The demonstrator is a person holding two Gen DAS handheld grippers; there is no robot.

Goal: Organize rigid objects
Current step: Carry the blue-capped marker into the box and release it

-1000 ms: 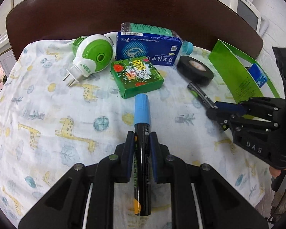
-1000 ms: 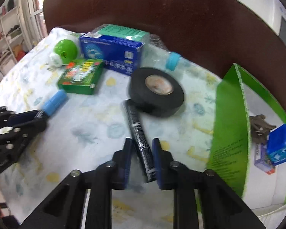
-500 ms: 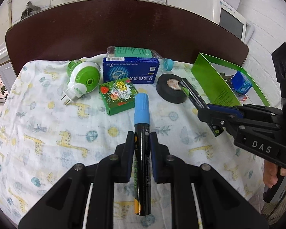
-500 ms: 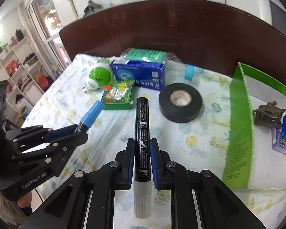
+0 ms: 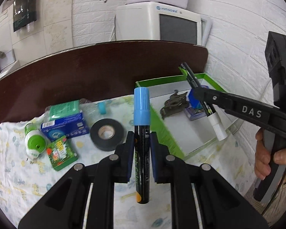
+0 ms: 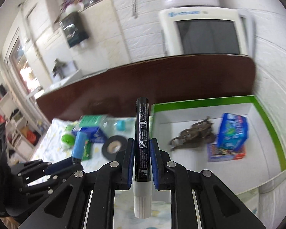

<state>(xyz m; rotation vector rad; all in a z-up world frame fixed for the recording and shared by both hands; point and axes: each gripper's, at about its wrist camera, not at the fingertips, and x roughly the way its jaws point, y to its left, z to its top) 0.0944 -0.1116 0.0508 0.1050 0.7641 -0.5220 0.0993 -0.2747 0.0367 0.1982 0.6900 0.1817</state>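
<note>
On the far left of the giraffe-print cloth lie the things not yet sorted: a green-and-white plug-in device, a small green box, a blue carton with a green packet behind it, and a black tape roll to their right. At centre, the left gripper is clamped on the blue-capped marker, cap pointing far and the marker held clear above the cloth. To the right sits the green-rimmed box, already holding a brown metal clip and a blue packet. Above its right half the right gripper is closed on the white-capped marker, its white cap angled down toward the near side.

Judging by this, the step in hand is the carry: both markers are lifted and heading for the box. The next move calls for bringing each one over the bare white floor of the box, lowering it clear of the clip and packet, and only then letting the jaws part. The left marker seems to have farther to travel.

The left wrist view shows the person's hand on the right gripper's handle, and how the two markers stand relative to the box. The right wrist view, which is rather blurred, shows the box interior more fully, including a flat colourful packet beneath the blue one, and the printed label on its own marker's barrel
</note>
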